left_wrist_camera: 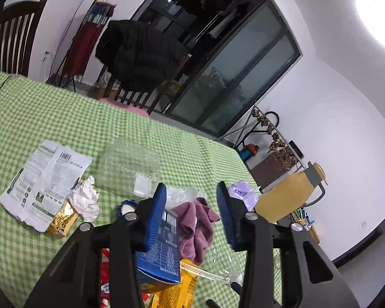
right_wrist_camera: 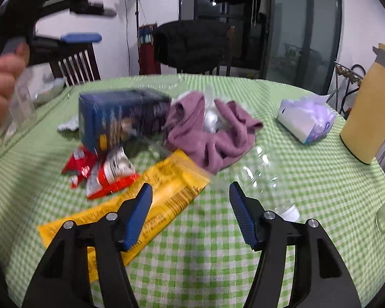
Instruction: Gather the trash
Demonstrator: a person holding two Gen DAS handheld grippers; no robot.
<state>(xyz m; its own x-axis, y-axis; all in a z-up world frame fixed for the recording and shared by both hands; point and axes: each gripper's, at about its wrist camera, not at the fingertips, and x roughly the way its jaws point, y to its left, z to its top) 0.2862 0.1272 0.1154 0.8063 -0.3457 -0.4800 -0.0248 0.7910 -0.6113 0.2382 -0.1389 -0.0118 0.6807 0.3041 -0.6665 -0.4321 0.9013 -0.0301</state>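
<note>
Yellow wrapper [right_wrist_camera: 131,205] under parted right fingers [right_wrist_camera: 143,205], left fingers [left_wrist_camera: 156,213] parted, empty

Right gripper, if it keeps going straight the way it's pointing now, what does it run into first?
Probably the crushed clear plastic bottle, which lies just ahead of the open right gripper, slightly toward its right finger. The yellow wrapper sits under the left finger. Depth is hard to judge, so it might reach the checked tablecloth first.

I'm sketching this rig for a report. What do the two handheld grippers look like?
Both match: the right gripper and the left gripper have black angular plastic arms with triangular cut-outs, silver round pivot bolts, and two blue fingers with ribbed pads. No cables or markings show. A bare hand grips the left one; no sleeve visible.
</note>
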